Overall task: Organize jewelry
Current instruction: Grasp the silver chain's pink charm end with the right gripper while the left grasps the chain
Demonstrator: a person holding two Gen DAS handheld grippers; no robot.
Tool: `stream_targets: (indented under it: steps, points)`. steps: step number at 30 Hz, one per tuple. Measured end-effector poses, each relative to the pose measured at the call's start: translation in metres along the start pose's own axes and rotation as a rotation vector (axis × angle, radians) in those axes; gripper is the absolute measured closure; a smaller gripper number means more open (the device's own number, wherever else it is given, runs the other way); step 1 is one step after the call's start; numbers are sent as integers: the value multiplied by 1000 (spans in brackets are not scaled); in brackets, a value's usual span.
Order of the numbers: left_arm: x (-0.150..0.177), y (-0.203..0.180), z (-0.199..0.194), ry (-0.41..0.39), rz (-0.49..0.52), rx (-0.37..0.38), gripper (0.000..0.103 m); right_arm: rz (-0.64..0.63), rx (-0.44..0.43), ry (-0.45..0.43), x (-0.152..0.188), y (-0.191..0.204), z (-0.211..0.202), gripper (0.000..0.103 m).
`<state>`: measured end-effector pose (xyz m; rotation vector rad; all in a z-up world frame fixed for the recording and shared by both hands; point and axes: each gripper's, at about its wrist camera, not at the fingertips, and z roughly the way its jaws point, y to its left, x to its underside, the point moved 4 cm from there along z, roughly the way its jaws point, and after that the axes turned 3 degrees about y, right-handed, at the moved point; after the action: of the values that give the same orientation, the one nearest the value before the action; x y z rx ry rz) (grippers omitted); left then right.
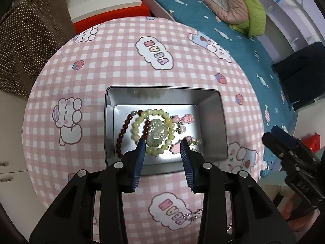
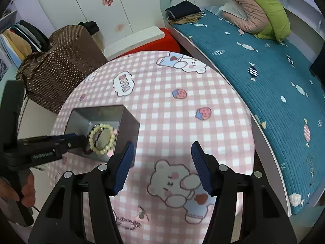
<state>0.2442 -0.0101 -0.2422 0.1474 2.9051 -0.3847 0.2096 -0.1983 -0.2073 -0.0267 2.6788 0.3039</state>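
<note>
Left gripper (image 1: 163,144) hangs open over the near end of the tin (image 1: 211,109) holding the bracelets (image 1: 151,131), while the thin chain (image 2: 130,222) left on the surface (image 2: 203,93) lies, seemingly lengthwise left-to-right, just beneath the open right gripper (image 2: 162,148), the nearer one.

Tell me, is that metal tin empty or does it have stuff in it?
Not empty. The lidless metal tin holds a pale green bead bracelet, a dark red bead bracelet, a jade pendant and pink charms.
</note>
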Motion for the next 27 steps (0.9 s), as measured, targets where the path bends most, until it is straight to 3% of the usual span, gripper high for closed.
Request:
stream_targets:
  steps: [11,21,27]
  points:
    - [29,-2,-19,-5,61,54,54,-5,-4,58,44,10,2,47]
    - [60,0,-15,47,114,81,45,-28,21,138,86,25,17,48]
    - [75,0,-5,95,151,87,42,-87,27,188,103,40,37,64]
